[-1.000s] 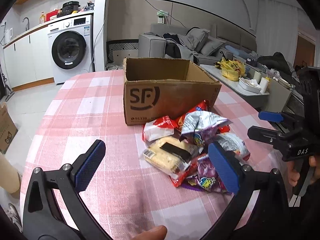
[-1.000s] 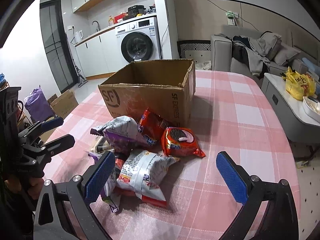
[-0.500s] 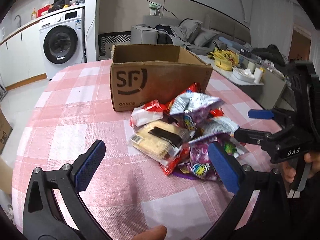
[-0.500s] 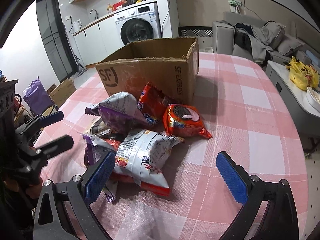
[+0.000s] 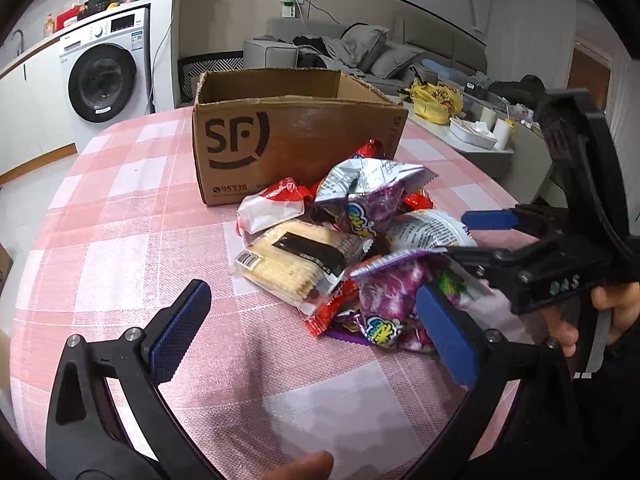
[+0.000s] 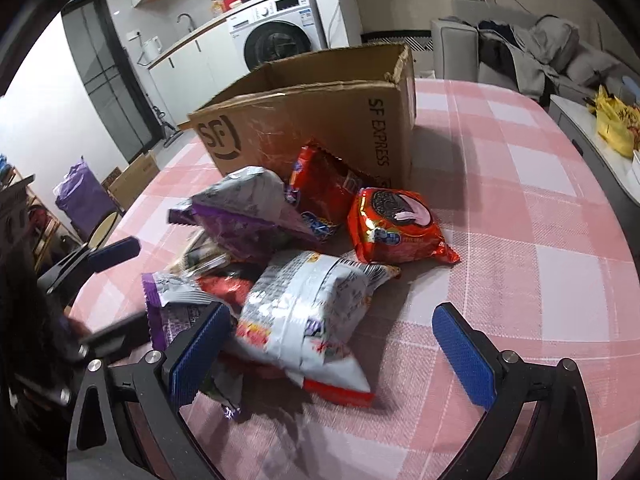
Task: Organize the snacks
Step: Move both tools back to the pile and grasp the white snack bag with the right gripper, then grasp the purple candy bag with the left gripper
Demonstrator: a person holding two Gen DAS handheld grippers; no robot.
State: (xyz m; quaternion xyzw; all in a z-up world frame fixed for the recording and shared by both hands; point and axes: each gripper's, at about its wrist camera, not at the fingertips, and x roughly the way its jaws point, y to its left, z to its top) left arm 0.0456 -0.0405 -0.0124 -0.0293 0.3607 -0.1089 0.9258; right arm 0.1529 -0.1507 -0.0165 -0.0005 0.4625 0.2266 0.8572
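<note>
On the pink checked tablecloth [image 5: 120, 240], the left wrist view shows the left gripper [image 5: 312, 328] with jaws wide apart, near a snack pile [image 5: 344, 248]; a cracker pack [image 5: 296, 260] lies nearest, purple bags beside it. Behind stands an open cardboard box [image 5: 296, 136] printed "SF" and "95338". At right, the right gripper [image 5: 476, 236] reads "DAS". From the right wrist view, the right gripper [image 6: 332, 344] is spread open around a white bag [image 6: 308, 312]; a red cookie pack [image 6: 396, 224] lies beyond, and the box [image 6: 320, 120] reads "SF EXPRESS".
</note>
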